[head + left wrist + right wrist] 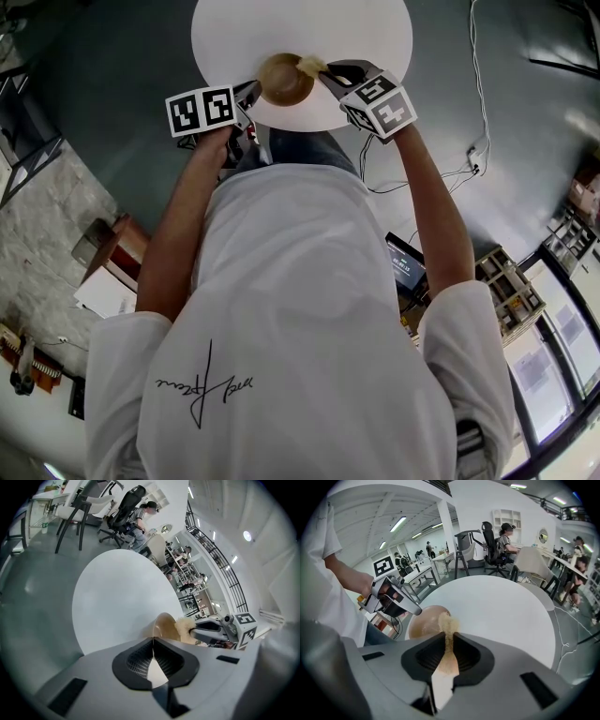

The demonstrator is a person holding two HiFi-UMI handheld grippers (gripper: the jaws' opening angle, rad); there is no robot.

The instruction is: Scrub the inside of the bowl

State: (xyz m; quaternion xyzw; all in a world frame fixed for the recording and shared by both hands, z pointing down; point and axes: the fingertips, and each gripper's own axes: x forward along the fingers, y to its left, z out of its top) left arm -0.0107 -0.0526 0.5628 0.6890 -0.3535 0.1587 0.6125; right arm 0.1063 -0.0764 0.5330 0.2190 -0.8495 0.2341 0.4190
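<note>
1. Grey-green floor (112,84), bearing one round white table (300,28) and one white cable (480,103) running to a socket strip.
2. Bowl (284,80), brown: one, at the table's near edge, in front of the person. Whether it rests on the tabletop cannot be told.
3. Scrub pad (309,65), beige and fibrous: one, its free end at the bowl's right rim.
4. Grippers: two, each with one square-marker cube.
5. Left gripper (251,94): angled down from the bowl's left, jaws closed together on the thin bowl rim.
6. Right gripper (328,73): angled more steeply down from the bowl's right, jaws clamped on the scrub pad.
7. Arms: two, bare below white T-shirt (281,309) sleeves, stretched forward and converging on the bowl.
</note>
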